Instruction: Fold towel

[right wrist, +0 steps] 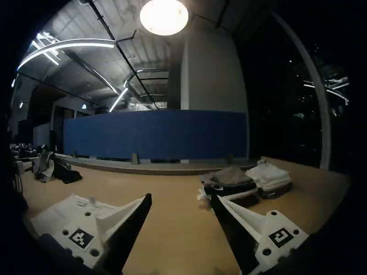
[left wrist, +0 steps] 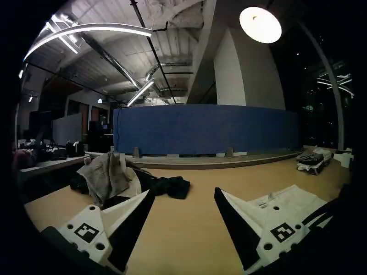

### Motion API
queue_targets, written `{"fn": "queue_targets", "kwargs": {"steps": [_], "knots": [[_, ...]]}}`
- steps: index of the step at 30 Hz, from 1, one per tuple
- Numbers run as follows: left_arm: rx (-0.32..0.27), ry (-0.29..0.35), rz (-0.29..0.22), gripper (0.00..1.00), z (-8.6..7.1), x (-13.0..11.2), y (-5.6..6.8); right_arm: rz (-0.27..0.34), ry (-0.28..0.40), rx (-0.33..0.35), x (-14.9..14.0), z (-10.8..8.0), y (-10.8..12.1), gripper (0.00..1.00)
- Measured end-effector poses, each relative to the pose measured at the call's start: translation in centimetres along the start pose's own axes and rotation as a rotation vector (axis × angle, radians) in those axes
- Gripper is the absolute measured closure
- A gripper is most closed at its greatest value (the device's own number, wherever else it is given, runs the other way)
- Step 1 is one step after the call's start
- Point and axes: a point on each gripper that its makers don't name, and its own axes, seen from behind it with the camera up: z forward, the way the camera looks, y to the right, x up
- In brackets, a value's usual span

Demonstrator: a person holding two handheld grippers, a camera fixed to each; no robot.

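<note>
Left gripper (left wrist: 182, 192): jaws apart, nothing between them, low over the table (left wrist: 192, 238). Right gripper (right wrist: 180, 196): same, apart and empty. White towel (left wrist: 289, 201) lies flat on the table between the two grippers, partly hidden behind a finger in each view. Further out: crumpled pile (left wrist: 108, 178) of grey and dark cloth off to the left, folded stack (right wrist: 247, 181) to the right, blue partition (left wrist: 202, 128) at the back. Reads as pre-grasp, no fold started on this towel. Next move: each gripper pinches a near corner cleanly, then both carry the edge over level to the far edge.
</note>
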Motion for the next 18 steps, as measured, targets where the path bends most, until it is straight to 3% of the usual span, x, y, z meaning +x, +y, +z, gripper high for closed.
{"fn": "queue_targets", "kwargs": {"steps": [18], "knots": [[0.000,0.000,0.000,0.04,-0.14,0.05,0.06,0.000,0.000,0.000,0.04,0.09,0.00,0.00]]}}
